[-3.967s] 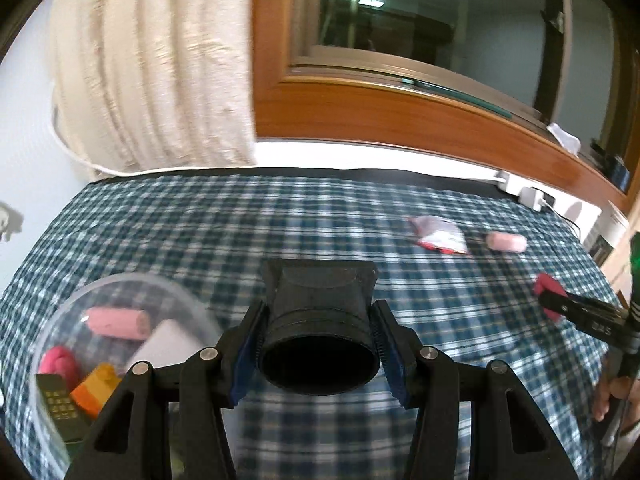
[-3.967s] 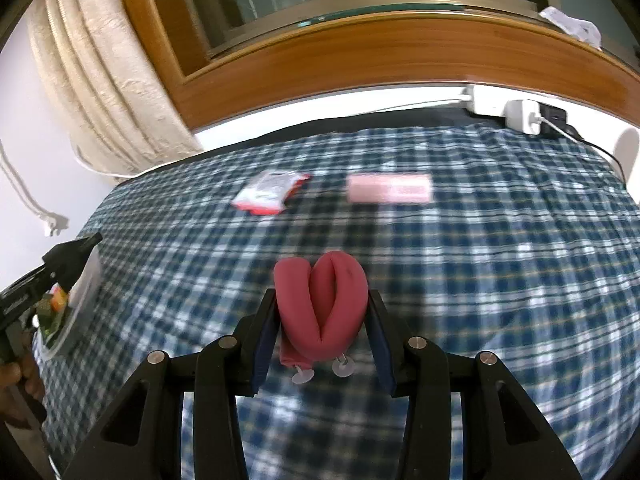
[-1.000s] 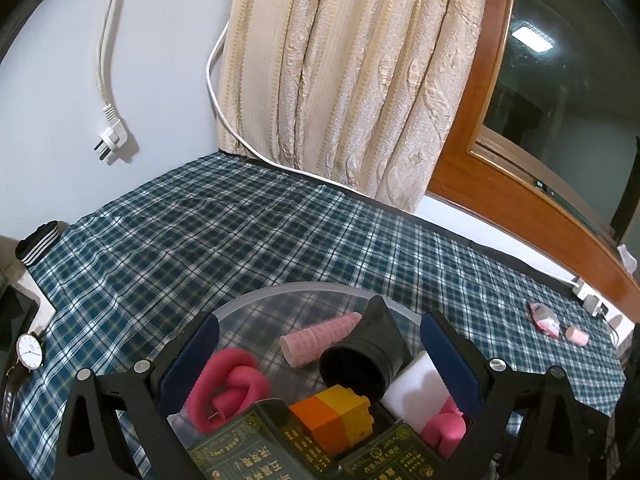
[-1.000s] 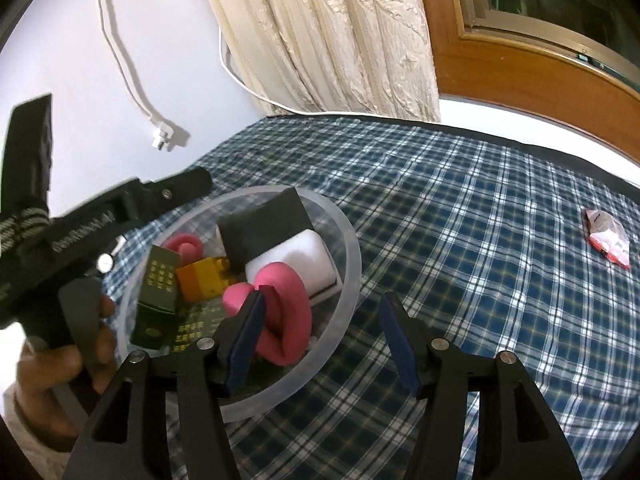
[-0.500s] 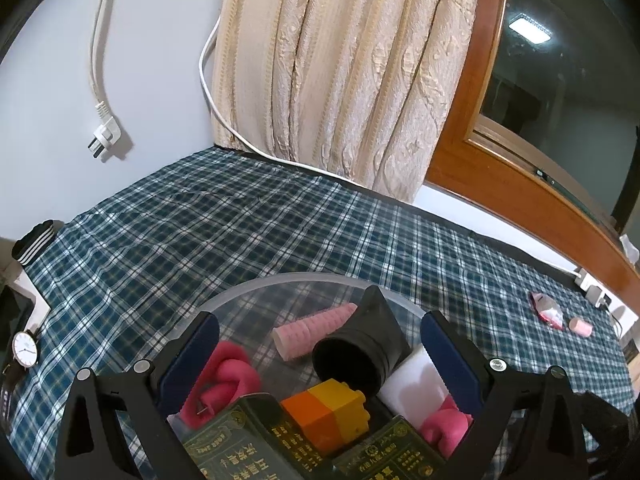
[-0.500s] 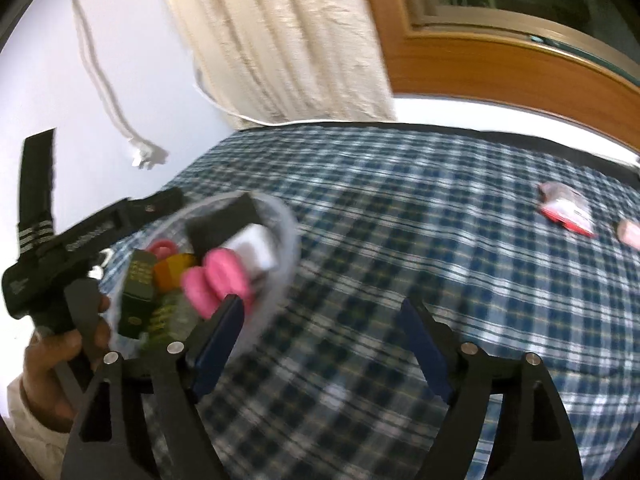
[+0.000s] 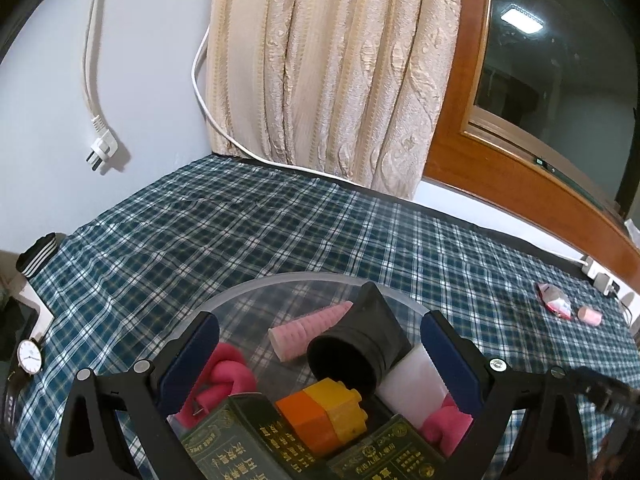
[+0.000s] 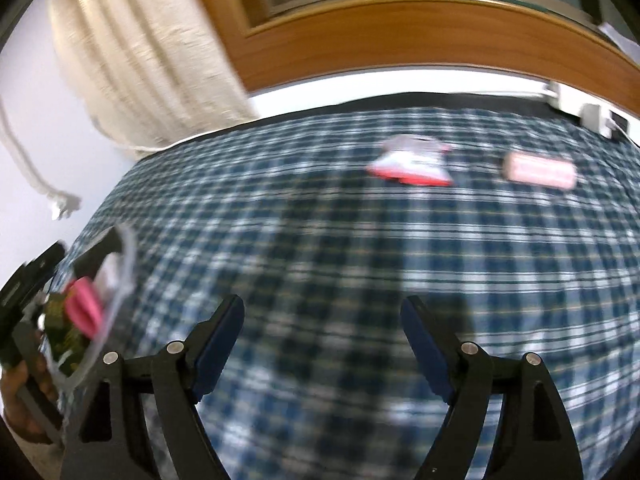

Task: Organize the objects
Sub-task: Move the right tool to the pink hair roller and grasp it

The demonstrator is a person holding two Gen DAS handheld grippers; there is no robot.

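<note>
Bowl [image 7: 256, 286] near left was full of toys | red-white packet [image 8: 412, 160], pink roll [image 8: 540, 170] left far right | left gripper [image 7: 320, 340], right gripper [image 8: 322, 336] wide apart, empty

Surface covered in a blue-green plaid cloth [image 7: 248, 236], set into a corner under a pale wall [image 7: 152, 80]. Cream patterned curtain [image 7: 336, 72] hangs beside a wood-framed window [image 7: 480, 120]; its dark glass reflects a ceiling light [image 7: 522, 20]. White cable with a loose plug [image 7: 102, 151] dangles on the wall; a wristwatch [image 7: 29, 357] lies off the cloth's left edge.
</note>
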